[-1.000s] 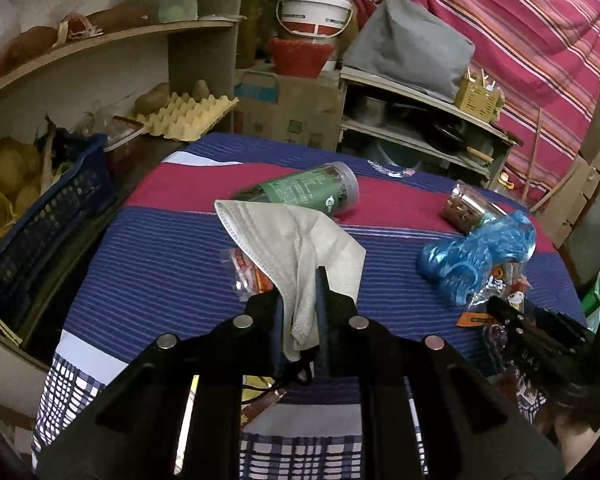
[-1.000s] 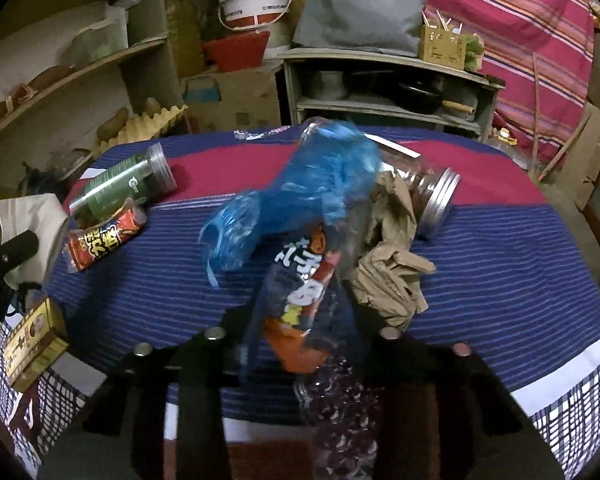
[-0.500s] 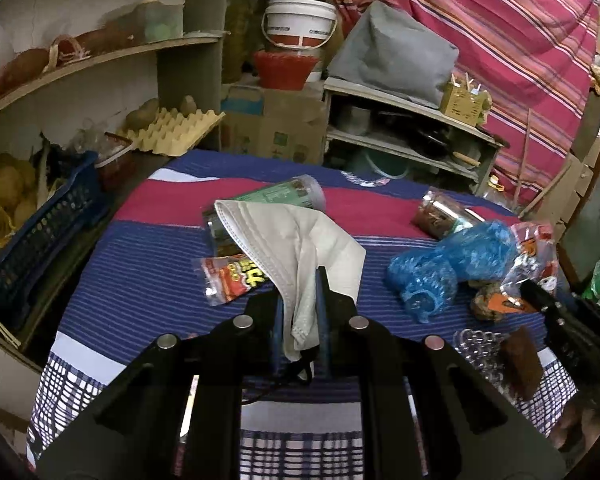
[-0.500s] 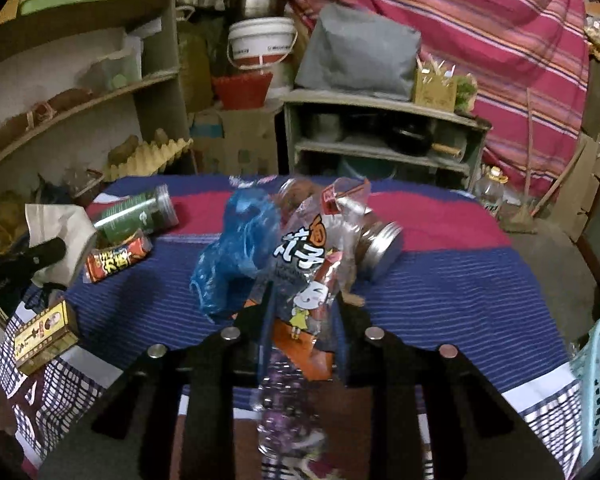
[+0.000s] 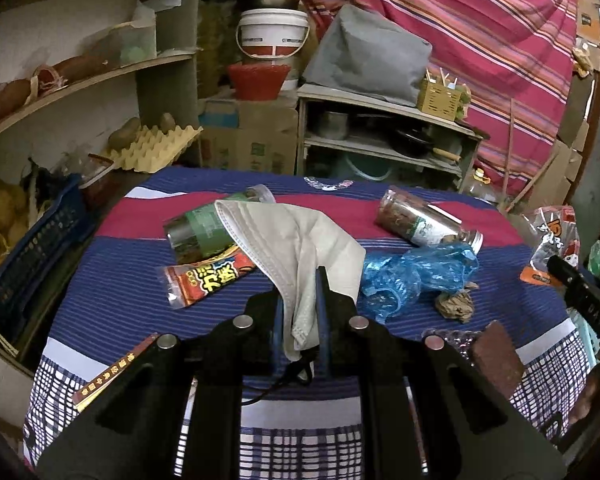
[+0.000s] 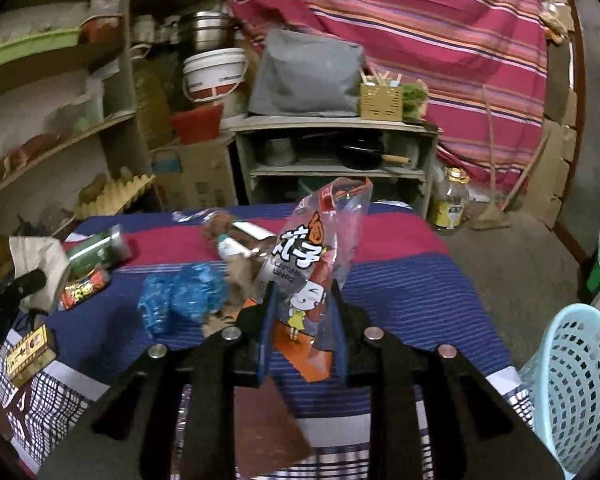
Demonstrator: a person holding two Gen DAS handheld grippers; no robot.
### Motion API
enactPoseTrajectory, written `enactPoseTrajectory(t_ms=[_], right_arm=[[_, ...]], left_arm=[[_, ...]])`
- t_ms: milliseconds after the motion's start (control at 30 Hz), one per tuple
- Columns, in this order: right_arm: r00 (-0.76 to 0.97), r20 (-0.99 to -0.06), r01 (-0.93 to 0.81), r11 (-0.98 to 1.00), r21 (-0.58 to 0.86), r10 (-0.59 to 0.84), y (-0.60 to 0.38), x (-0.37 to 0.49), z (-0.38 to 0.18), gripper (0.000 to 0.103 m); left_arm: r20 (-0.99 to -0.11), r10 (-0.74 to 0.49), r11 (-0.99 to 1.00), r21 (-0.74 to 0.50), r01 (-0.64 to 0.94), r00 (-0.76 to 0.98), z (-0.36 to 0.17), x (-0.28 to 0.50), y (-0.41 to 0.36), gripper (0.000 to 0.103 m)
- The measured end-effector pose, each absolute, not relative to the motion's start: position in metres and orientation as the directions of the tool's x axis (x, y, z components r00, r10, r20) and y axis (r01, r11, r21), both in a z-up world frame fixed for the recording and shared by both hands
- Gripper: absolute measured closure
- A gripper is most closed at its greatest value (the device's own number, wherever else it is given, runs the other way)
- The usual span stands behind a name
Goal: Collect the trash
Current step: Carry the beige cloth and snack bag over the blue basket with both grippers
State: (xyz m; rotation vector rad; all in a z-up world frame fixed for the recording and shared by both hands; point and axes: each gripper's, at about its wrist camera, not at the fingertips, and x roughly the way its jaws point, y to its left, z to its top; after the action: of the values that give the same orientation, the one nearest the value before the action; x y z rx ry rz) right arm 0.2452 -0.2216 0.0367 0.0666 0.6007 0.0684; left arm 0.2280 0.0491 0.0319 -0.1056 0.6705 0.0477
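Cluttered shelves ring your striped tablecloth [image 5: 112,300]. Your left gripper [image 5: 299,304] is clenched on the grey face mask [image 5: 296,240]; your right gripper [image 6: 302,312] grasps the snack wrapper [image 6: 312,256]. Only the right view shows the basket [image 6: 572,384], at four o'clock.

A crumpled white face mask [image 5: 300,240] hangs pinched in the left gripper [image 5: 299,292]. A clear printed snack bag with orange corners [image 6: 312,264] stands upright in the right gripper [image 6: 302,300]. On the bench lie a scrunched blue plastic bag [image 5: 412,276], a red snack wrapper [image 5: 204,276] and a brown paper wad [image 5: 456,305].
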Motion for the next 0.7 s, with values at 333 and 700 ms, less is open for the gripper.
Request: enactPoseTrajectory(t_ms=[333,700], right_arm=[[0.793,-0.594,-0.084,0.991,0.108,0.132,-0.262,0.236,0.037,0.078],[0.809,-0.583,-0.036,0.996,0.077,0.074,-0.339,0.198,0.048,0.078]], left_arm=[[-0.612,-0.005,0.995,-0.079,-0.055,0.791,0.04,0.231,0.024,0.09],[-0.587,-0.104,0.994,-0.07,0.078,0.803,0.053,0.221,-0.06,0.09]])
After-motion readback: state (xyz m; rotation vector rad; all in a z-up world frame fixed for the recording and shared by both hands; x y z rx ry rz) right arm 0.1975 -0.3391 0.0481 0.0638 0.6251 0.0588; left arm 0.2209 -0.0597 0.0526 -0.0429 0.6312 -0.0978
